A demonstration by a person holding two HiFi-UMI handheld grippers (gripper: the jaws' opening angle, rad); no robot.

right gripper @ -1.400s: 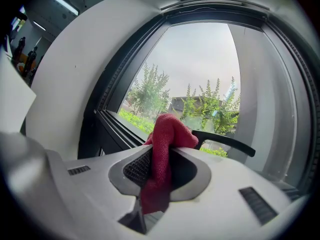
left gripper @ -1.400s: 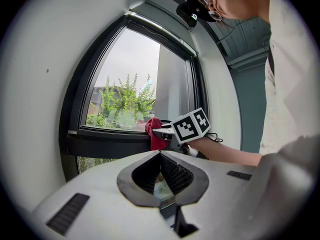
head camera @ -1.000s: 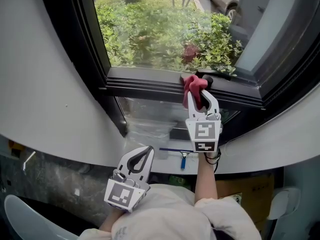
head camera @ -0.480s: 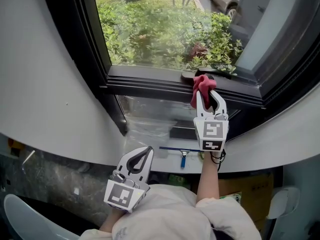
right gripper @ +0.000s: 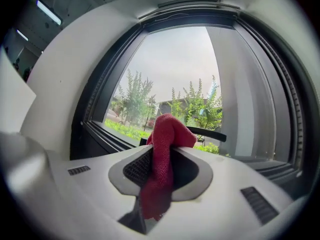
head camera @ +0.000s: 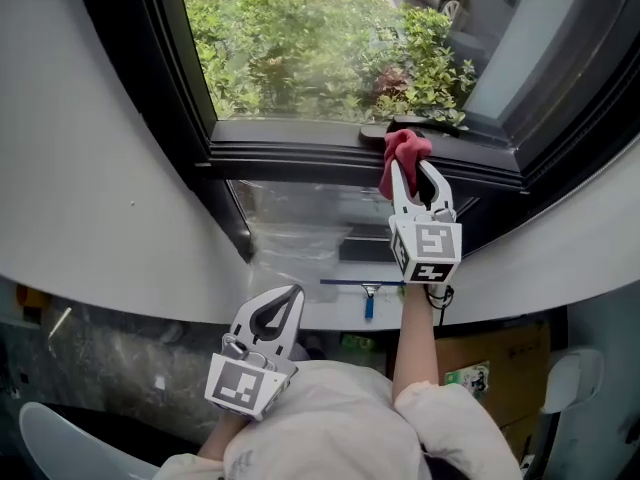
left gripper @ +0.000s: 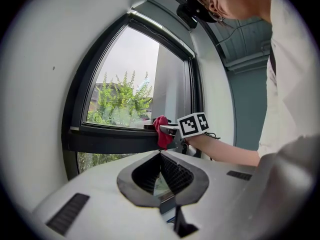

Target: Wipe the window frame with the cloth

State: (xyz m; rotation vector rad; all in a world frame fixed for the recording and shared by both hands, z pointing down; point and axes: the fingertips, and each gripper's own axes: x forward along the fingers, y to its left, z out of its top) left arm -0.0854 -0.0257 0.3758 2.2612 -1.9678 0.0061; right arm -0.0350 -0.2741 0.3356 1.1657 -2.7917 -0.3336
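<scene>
Down at 7 o'clock in the head view, the left claw [head camera: 293,294] hangs near the person's chest. Its jaws are drawn together with nothing between them, and it is well apart from the window. Across the middle runs the dark window frame [head camera: 290,154]. At about 5 o'clock from centre, a blue squeegee [head camera: 367,296] lies below the frame. Towards 1 o'clock, the right claw [head camera: 413,173] is clamped narrow on the red cloth [head camera: 403,151]. The cloth bunches out past the tips and touches the frame's bottom rail, just beside a black handle [head camera: 425,123].
</scene>
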